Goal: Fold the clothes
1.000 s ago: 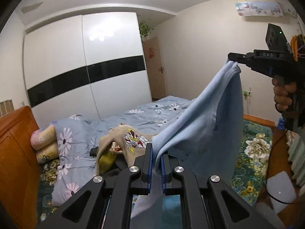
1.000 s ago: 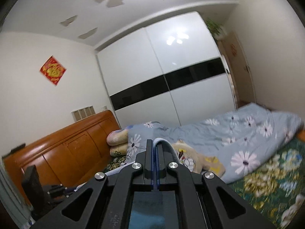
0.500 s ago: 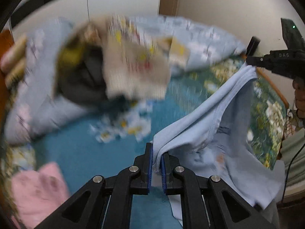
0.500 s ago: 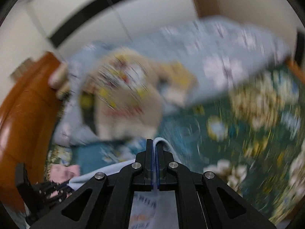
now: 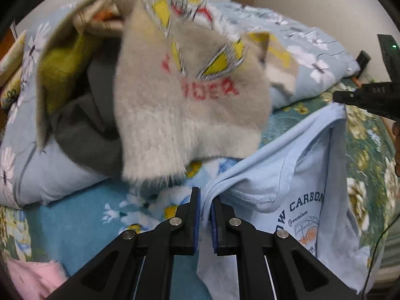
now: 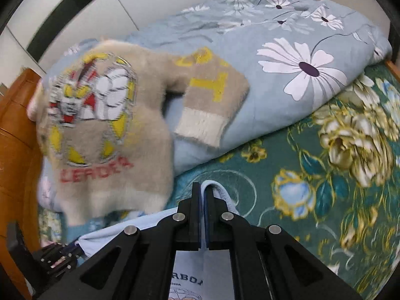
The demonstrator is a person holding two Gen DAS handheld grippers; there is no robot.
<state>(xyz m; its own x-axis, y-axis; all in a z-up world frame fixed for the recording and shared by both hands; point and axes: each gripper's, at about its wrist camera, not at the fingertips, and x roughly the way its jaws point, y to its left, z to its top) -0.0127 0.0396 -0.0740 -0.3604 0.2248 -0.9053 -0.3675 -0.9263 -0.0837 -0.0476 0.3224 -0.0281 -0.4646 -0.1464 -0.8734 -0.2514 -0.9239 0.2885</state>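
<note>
Left wrist view: both grippers (image 5: pixel 205 200) (image 6: pixel 203 195) pinch the light-blue T-shirt (image 5: pixel 295 175)

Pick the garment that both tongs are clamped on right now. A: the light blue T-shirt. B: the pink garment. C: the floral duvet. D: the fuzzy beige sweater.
A: the left tongs and the right tongs each pinch an edge of the light blue T-shirt, which hangs between them.

T-shirt (image 5: pixel 295 175) stretched between left gripper (image 5: pixel 205 201) and right gripper (image 6: pixel 202 192), over the bedspread (image 6: pixel 325 175). Beyond it, sweater (image 5: pixel 190 105) draped on the quilt (image 6: pixel 287 57). Headboard (image 6: pixel 15 130) far left.
</note>
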